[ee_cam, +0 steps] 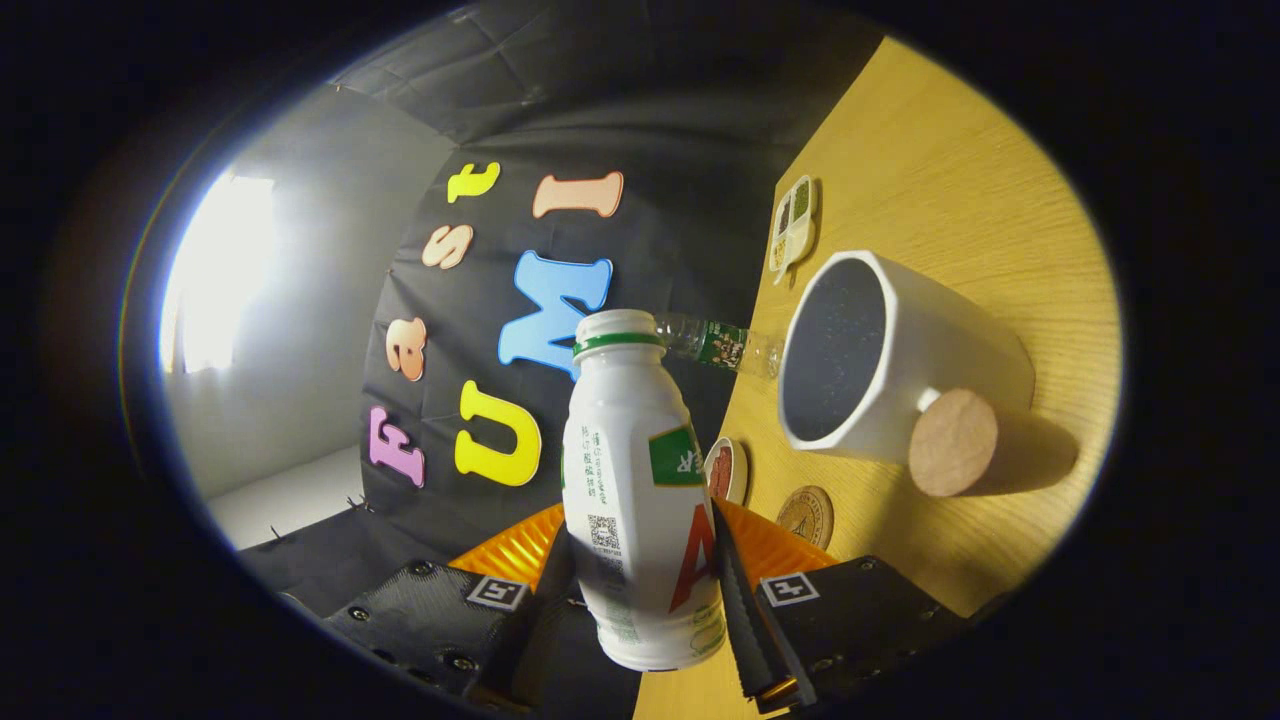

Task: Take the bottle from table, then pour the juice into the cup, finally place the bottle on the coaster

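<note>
Both jaws clamp bottle [640, 480], tilted w/ gripper [645, 590].

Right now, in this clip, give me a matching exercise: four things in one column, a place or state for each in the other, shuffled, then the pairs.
Things:
1. white bottle
2. white mug
3. round coaster
4. clear bottle

Places or states:
A. on the table, just beyond the fingers
B. clamped in the gripper
C. behind the white bottle's cap
D. dark inside, round wooden handle end

Pairs: 1-B, 2-D, 3-A, 4-C
</note>
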The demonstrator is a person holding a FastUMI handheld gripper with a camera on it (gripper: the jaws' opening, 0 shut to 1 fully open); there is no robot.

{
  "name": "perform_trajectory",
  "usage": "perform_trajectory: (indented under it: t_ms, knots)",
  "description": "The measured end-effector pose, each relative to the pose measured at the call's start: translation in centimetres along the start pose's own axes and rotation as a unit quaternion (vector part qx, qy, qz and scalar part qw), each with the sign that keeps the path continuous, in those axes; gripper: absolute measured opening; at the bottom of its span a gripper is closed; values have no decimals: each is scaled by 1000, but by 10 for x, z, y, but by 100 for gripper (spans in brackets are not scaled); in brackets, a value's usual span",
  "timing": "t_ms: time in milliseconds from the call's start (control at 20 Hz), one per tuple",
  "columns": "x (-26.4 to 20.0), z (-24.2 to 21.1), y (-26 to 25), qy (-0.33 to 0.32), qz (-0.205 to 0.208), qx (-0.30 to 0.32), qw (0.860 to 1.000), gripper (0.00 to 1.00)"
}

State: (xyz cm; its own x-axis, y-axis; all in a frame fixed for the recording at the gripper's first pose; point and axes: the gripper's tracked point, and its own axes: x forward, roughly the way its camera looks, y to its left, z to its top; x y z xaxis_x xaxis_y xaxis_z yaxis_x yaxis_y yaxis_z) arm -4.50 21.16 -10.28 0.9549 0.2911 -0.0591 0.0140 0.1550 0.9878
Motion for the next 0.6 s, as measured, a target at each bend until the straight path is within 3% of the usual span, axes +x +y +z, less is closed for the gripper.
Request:
perform_trajectory:
  t_ms: [600]
  knots:
    - [-12,8,15,-45,0,107,993,69]
